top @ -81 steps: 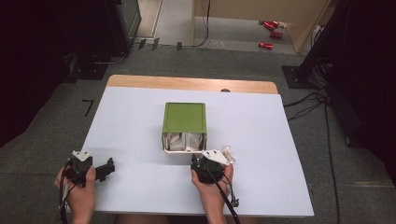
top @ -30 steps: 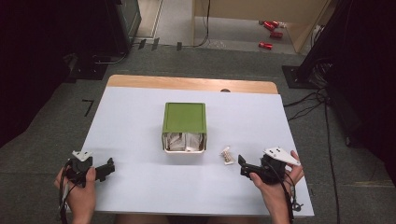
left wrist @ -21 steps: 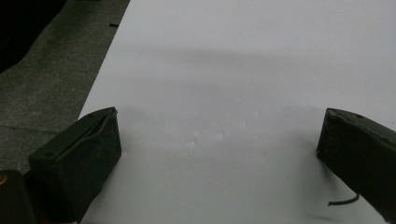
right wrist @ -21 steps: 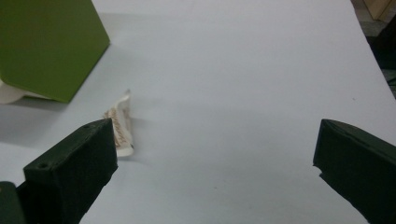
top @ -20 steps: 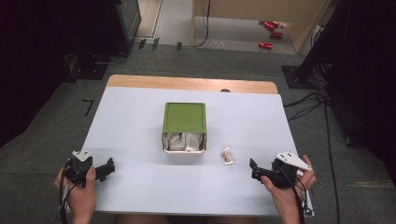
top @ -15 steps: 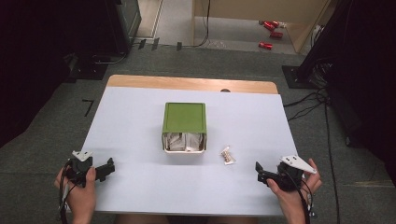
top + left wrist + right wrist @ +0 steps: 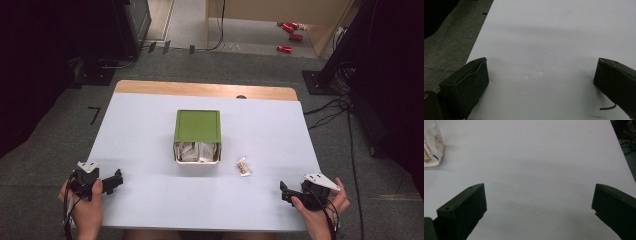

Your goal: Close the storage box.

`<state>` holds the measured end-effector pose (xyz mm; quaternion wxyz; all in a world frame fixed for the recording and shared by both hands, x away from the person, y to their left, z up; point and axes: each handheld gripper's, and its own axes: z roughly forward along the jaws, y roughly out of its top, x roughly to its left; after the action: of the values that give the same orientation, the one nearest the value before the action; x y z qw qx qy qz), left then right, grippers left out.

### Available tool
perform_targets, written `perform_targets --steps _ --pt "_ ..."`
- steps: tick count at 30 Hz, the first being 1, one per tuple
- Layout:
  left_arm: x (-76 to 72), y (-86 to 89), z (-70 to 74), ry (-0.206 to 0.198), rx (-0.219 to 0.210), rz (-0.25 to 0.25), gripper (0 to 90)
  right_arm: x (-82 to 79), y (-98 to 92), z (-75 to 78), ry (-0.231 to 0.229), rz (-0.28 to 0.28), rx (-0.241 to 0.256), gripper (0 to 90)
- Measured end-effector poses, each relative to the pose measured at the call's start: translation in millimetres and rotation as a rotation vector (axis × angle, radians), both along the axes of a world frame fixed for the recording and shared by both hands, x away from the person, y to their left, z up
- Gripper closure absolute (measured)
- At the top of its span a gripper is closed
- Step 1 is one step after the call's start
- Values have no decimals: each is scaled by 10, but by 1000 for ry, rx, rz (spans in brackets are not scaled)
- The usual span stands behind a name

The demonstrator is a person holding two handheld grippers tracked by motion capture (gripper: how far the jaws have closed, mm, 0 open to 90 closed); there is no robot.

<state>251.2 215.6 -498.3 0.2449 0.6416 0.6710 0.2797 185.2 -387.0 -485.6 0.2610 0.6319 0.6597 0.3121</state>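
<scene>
While both hands rested at the near edge of the white table, the left gripper sat at the near left corner with its jaws spread wide over bare tabletop, grasping nothing. The right gripper lay at the near right corner, its jaws likewise parted and empty. A green-lidded box stood at the table's middle, its open near side showing crumpled white packets. A small clear packet with brown print lay flat on the table just right of the box, apart from it and well clear of both grippers.
</scene>
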Motion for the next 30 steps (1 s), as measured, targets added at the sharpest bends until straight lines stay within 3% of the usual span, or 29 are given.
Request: perform_targets --steps 5,6,11,30 --pt "1 1 0 0 -1 0 0 -11 -32 -162 73 7 -21 0" --pt "2 1 0 1 -1 0 0 -35 -23 -186 47 11 -34 0" --pt "2 1 0 1 0 0 0 -53 -11 -204 29 10 -45 0" --pt "5 0 1 3 0 0 0 -56 -11 -206 28 11 -43 0"
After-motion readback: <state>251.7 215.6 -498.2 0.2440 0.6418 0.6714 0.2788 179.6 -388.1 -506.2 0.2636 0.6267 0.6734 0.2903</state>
